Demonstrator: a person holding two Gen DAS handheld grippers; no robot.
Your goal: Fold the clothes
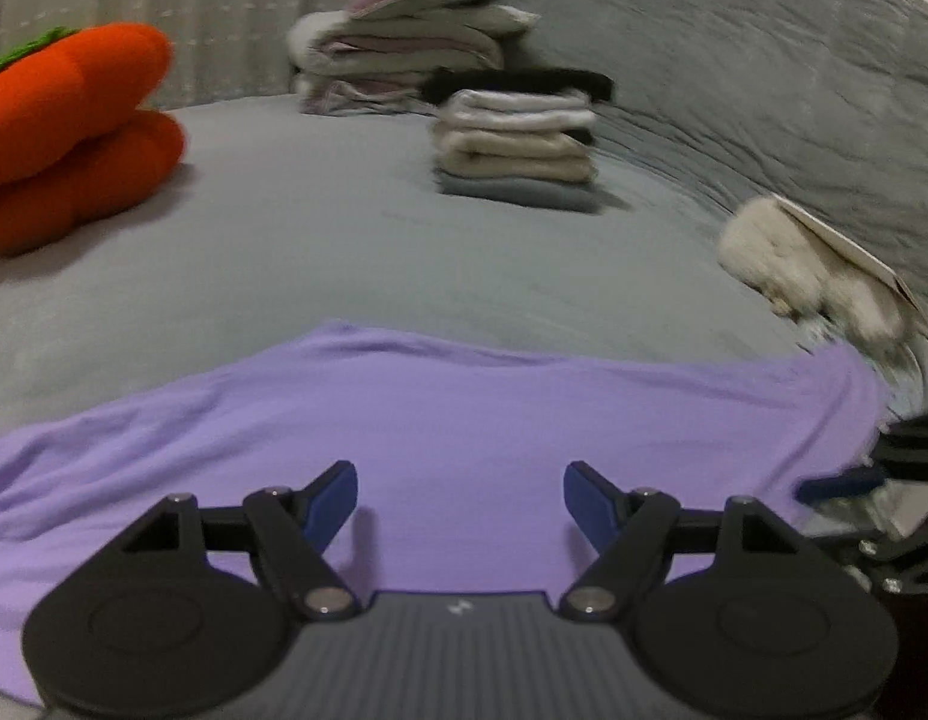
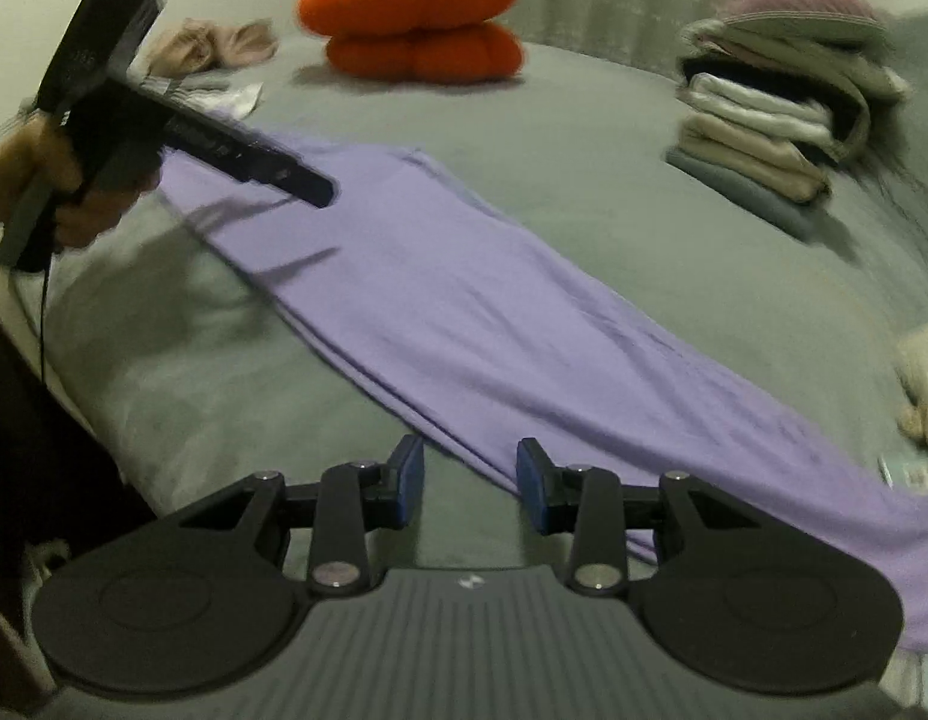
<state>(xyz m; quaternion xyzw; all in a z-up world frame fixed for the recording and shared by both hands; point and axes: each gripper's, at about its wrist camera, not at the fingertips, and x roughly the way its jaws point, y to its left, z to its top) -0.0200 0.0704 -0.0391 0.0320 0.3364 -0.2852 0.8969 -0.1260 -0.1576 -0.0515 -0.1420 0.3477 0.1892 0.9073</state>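
A lilac garment lies folded into a long strip on the grey bed; in the right wrist view it runs from upper left to lower right. My left gripper is open and empty, hovering just above the strip's middle. It also shows in the right wrist view, held above the strip's far end. My right gripper is open and empty, its fingers on either side of the strip's near folded edge. In the left wrist view its fingers show at the right edge.
A stack of folded clothes stands mid-bed, with a taller pile and a mauve cushion behind. An orange pumpkin cushion is at the left. A fluffy cream item lies at the right by the grey quilt. Pink cloth lies far left.
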